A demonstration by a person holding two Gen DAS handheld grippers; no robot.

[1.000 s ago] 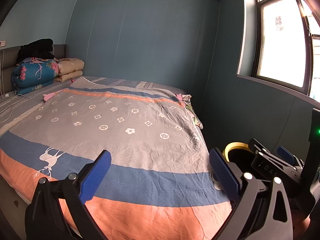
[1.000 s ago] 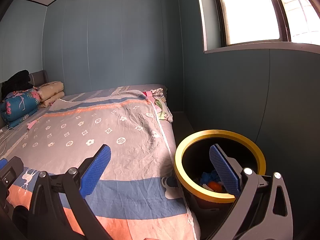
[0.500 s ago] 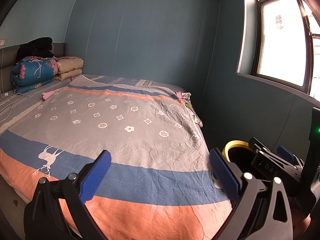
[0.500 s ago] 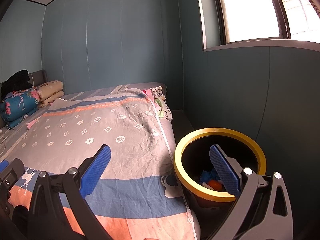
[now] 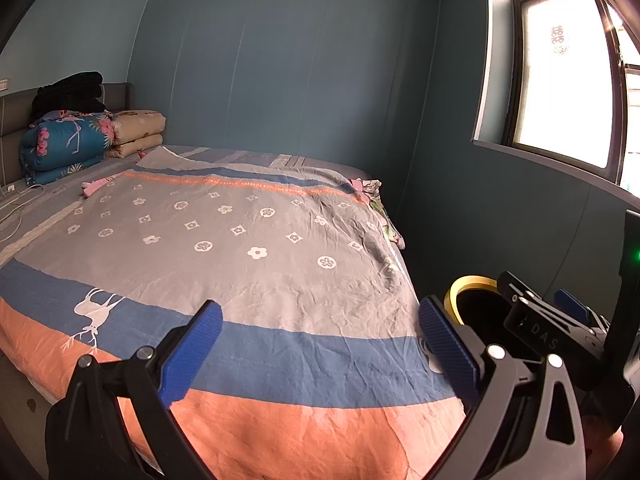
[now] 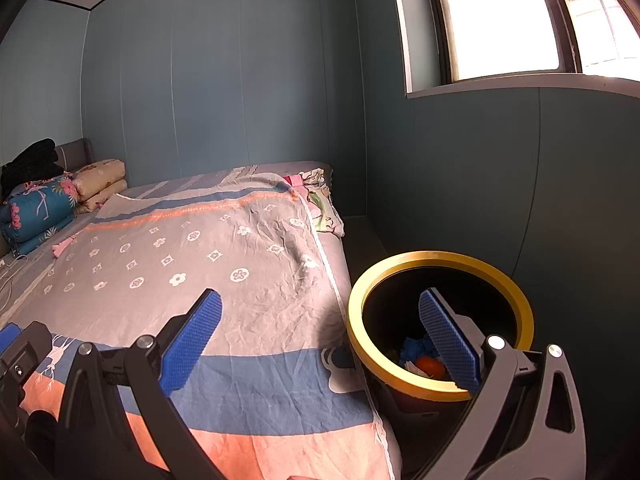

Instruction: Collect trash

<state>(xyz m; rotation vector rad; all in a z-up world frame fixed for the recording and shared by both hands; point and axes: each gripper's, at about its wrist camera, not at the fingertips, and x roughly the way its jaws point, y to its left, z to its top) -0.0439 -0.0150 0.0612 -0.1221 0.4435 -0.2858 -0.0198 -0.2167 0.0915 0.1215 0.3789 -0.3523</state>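
Two grippers hang over the foot edge of the bed (image 5: 280, 288), both with fingers spread wide and nothing between them. Little has changed over the last second: the left view has tilted down a touch, so the wall unit has slipped off its top edge, and the right view has barely shifted. Nothing was picked up or dropped, so I judge this a pause between trips, or the task near its end.

At the bed's far left corner, folded quilts (image 5: 68, 144) are stacked against the headboard, with a white cable (image 5: 16, 204) along the left edge. The patterned sheet lies flat, and no obvious litter shows on it; a small pink scrap (image 5: 94, 186) near the quilts could be cloth or trash, I cannot tell. The left gripper (image 5: 320, 344) sees only the bin's rim past the bed's right edge, partly hidden by the right gripper (image 6: 320, 340). The right view alone looks into the yellow-rimmed bin (image 6: 440, 258) and shows the collected trash (image 6: 422, 358) at its bottom.
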